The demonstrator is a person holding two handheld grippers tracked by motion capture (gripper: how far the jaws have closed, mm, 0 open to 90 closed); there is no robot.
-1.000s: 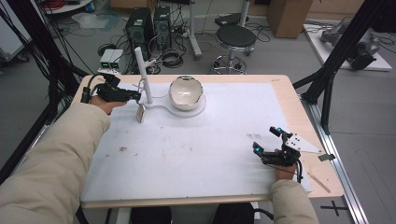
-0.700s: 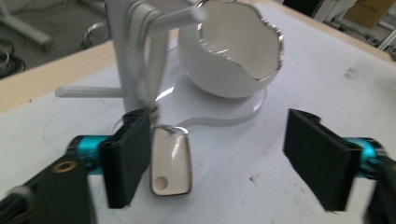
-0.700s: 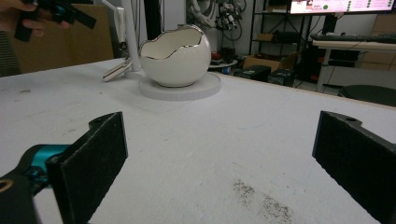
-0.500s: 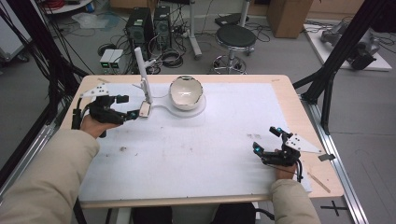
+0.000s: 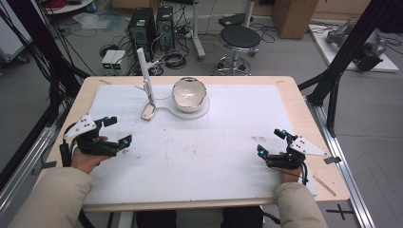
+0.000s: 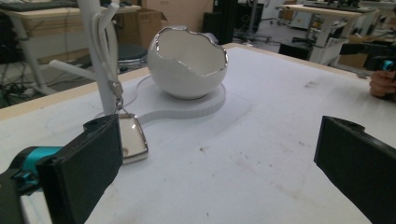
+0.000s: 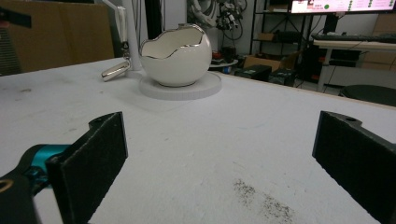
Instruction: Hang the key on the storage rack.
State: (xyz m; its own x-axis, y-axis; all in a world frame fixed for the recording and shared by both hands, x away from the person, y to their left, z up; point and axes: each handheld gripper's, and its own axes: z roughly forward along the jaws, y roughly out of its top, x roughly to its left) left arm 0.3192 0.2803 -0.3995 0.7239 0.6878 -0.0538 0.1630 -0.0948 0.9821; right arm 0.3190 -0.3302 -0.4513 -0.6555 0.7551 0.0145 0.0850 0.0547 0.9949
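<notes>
High view: an eggshell-shaped white bowl (image 5: 189, 94) sits on a flat white base (image 5: 199, 110) at the far middle of the table (image 5: 294, 95); its inside looks empty. The left gripper (image 5: 118, 130) and right gripper (image 5: 270, 141) hover near the front corners, jaws apart, holding nothing.

Left gripper view: wide-open jaws frame the bowl (image 6: 188, 63), beside a white stand (image 6: 100, 56) with a shiny metal tag (image 6: 130, 142) hanging.

Right gripper view: jaws spread wide over bare tabletop; the bowl (image 7: 175, 57) stands well beyond.

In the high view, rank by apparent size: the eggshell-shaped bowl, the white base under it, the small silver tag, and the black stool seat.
1. White base.
2 and 3. Black stool seat and eggshell-shaped bowl look about alike; the stool is on the floor, farther from the camera, so I leave them unranked.
4. Silver tag, clearly smallest.
</notes>
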